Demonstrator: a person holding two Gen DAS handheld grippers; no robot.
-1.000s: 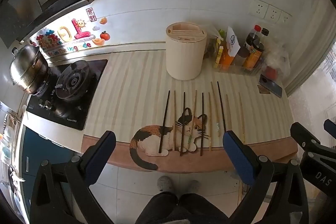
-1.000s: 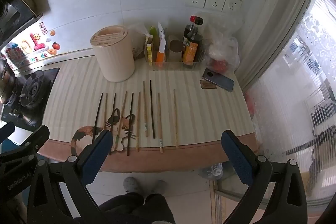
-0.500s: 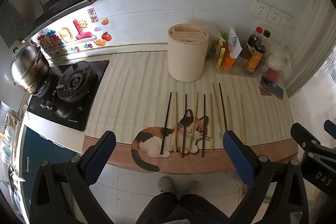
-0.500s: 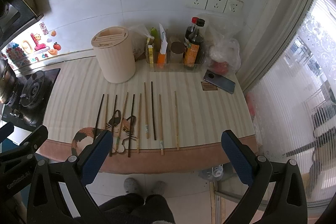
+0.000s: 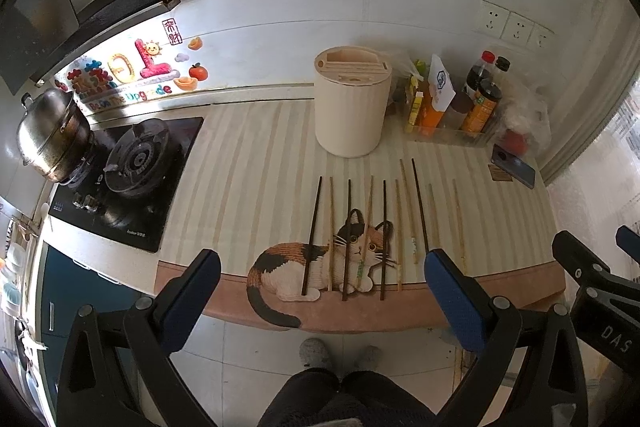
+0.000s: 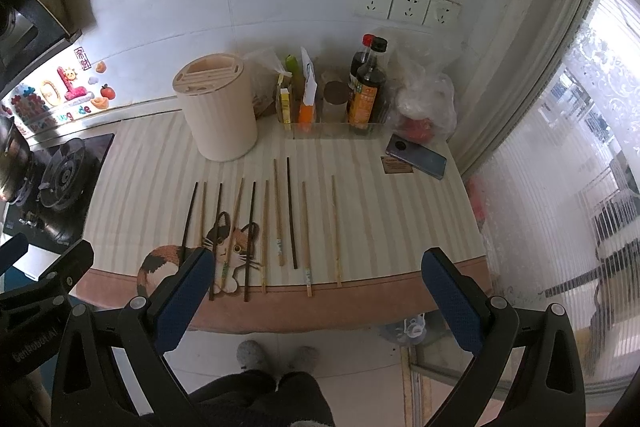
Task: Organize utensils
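Note:
Several chopsticks [image 5: 384,227], some black and some light wood, lie side by side on the striped counter near its front edge; they also show in the right wrist view [image 6: 264,227]. A cream round utensil holder [image 5: 352,107] with slots in its top stands behind them, seen too in the right wrist view [image 6: 218,111]. My left gripper [image 5: 320,299] is open and empty, held high in front of the counter edge. My right gripper [image 6: 312,299] is open and empty, likewise off the counter.
A gas hob [image 5: 132,163] with a steel pot [image 5: 52,135] is at the left. Bottles and sauce packs in a clear tray [image 6: 340,99], a plastic bag [image 6: 424,107] and a phone [image 6: 416,157] sit at the back right. A cat picture [image 5: 320,263] decorates the counter front.
Both grippers have drifted slightly, so the counter sits a little lower in both views. Nothing on the counter has moved. Both stay open.

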